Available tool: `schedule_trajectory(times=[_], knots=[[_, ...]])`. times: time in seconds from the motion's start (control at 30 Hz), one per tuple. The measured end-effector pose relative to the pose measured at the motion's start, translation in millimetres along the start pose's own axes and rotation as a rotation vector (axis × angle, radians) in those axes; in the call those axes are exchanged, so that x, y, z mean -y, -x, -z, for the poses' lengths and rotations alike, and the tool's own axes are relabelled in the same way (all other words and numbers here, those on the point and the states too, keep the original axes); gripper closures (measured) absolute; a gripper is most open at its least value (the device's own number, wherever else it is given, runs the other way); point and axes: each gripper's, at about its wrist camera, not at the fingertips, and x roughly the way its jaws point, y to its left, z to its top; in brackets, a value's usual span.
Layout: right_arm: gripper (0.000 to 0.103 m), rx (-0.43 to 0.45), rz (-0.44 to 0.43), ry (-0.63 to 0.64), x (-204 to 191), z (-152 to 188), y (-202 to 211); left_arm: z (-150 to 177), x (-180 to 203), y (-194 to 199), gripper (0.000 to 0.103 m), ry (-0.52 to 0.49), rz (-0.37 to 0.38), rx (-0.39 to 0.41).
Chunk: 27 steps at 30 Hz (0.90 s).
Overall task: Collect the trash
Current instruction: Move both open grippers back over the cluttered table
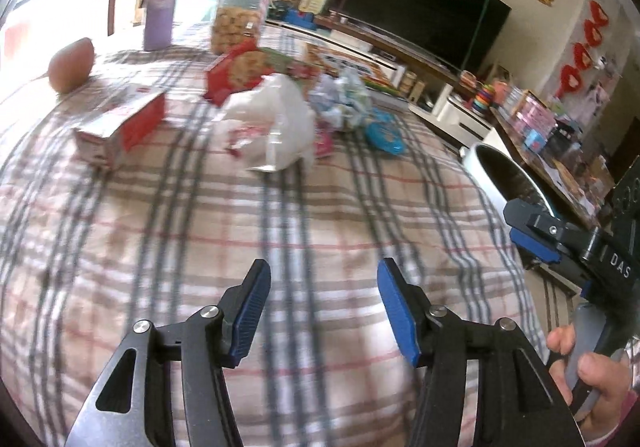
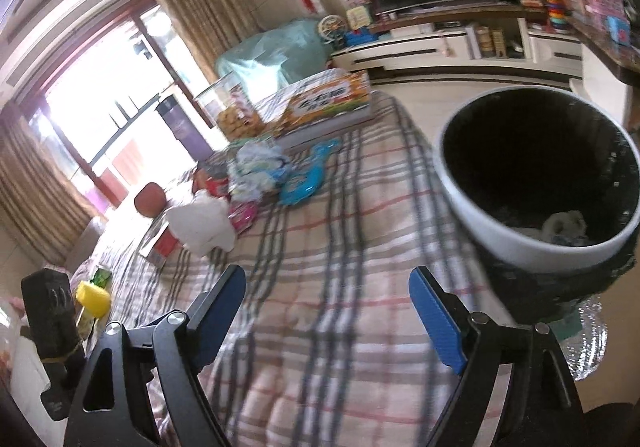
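Observation:
A pile of trash lies mid-table on the plaid cloth: a crumpled white plastic bag [image 1: 276,119] [image 2: 204,227], crumpled pale wrappers [image 1: 340,99] [image 2: 260,167], a blue packet [image 1: 386,135] [image 2: 306,179] and a small pink wrapper [image 1: 323,145] [image 2: 242,216]. A white bin with a black liner [image 2: 532,243] [image 1: 490,167] stands at the table's right edge, with some trash inside. My left gripper [image 1: 322,311] is open and empty, well short of the pile. My right gripper [image 2: 328,315] is open and empty, left of the bin; it also shows in the left wrist view [image 1: 536,231].
On the table stand a red-and-white carton [image 1: 120,127], a brown ball-like object [image 1: 72,65], a purple bottle [image 1: 160,3], a cookie jar [image 1: 240,15], a red snack box [image 1: 236,71] and a large colourful box [image 2: 328,103]. A TV and cabinets are behind.

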Motion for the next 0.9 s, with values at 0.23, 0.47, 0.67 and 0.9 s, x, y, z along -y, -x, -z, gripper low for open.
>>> schedule_trajectory(times=[0.23, 0.47, 0.67, 0.9], knots=[[0.018, -0.034, -0.028, 0.067, -35, 6, -18, 8, -26, 24, 0.041, 0.029, -0.077, 0.025], [0.017, -0.054, -0.067, 0.117, -64, 8, -36, 9, -48, 41, 0.039, 0.06, -0.133, 0.036], [0.017, -0.065, -0.086, 0.126, -79, 6, -54, -1, -67, 46, 0.036, 0.076, -0.168, 0.04], [0.017, -0.063, -0.108, 0.143, -96, 3, -69, -18, -79, 33, 0.033, 0.068, -0.193, 0.024]])
